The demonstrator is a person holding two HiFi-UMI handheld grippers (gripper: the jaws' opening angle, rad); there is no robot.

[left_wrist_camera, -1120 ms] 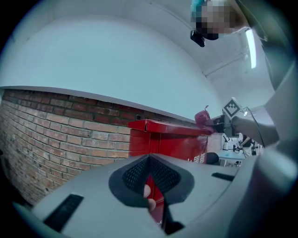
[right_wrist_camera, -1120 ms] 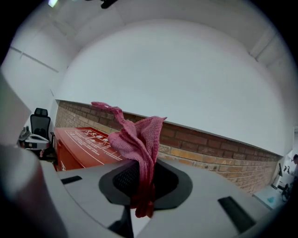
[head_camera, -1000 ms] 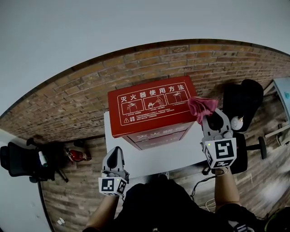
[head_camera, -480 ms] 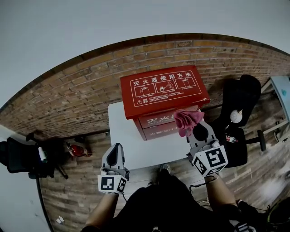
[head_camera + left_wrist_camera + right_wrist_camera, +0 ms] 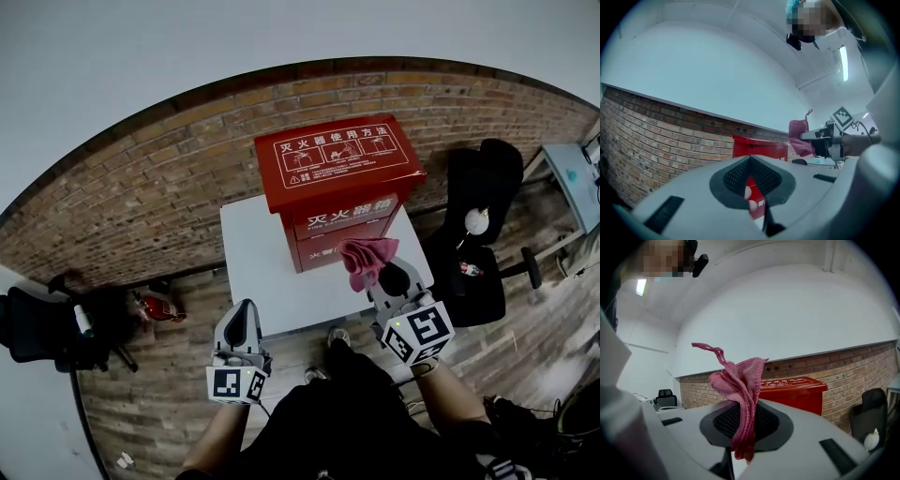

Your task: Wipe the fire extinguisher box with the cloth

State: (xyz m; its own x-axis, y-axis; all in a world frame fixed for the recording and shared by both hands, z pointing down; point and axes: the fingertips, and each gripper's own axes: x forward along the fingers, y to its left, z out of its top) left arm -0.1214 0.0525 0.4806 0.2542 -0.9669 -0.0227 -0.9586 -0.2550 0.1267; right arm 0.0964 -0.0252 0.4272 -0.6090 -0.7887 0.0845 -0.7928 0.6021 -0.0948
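Right gripper (image 5: 379, 275) clenched on pink cloth (image 5: 364, 258), which bunches up past jaws. Over last second I dropped it from lid's right corner down across front of fire extinguisher box (image 5: 337, 169). My read: lid pass done, front panel in hand. Cloth now near lower front face, contact unclear. Box stands beyond gripper on white counter (image 5: 251, 267). Left gripper (image 5: 240, 319) closed on nothing, low, well apart from box.

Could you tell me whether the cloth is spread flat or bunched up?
Bunched: the pink cloth is pinched in the right gripper, crumpled above it.
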